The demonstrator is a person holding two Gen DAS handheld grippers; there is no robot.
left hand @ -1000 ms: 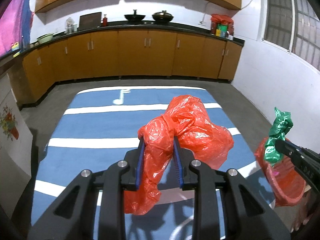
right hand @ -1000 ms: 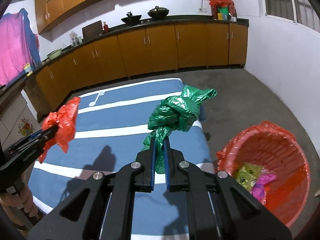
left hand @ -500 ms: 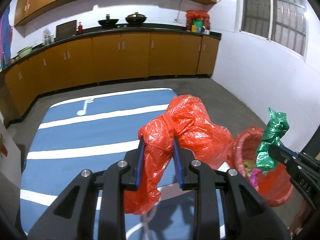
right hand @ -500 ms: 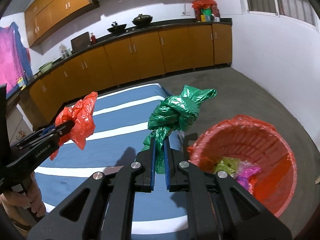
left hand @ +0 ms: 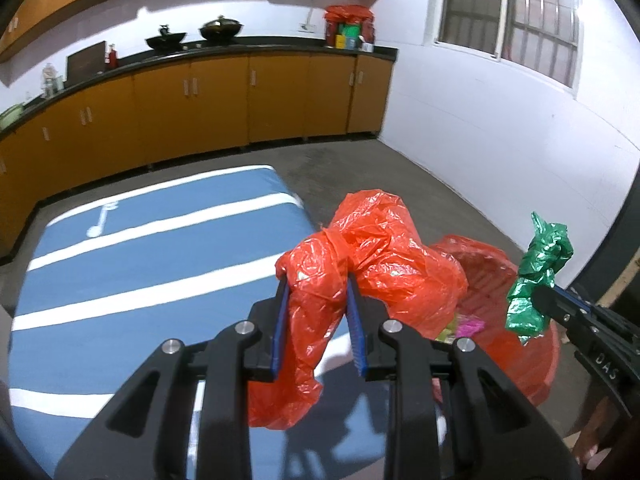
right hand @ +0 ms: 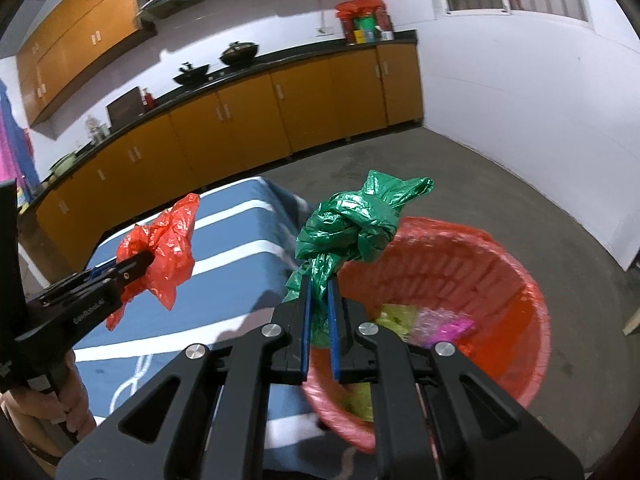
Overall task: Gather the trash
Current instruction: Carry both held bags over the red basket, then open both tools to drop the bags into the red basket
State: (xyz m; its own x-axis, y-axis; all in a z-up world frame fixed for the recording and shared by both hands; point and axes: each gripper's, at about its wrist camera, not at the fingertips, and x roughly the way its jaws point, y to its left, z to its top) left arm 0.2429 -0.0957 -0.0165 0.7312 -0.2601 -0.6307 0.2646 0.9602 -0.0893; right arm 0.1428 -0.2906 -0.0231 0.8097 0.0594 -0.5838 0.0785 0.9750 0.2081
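green bag pinched in right gripper, seemingly above bin

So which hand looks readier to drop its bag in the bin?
Probably the right. Its green bag already hangs over the bin rim, while the left's red bag is over the blue mat.

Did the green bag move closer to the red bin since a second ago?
Yes. In the right wrist view the green knotted bag, pinched in the right gripper, was over the blue striped mat and is now above the red bin's rim.
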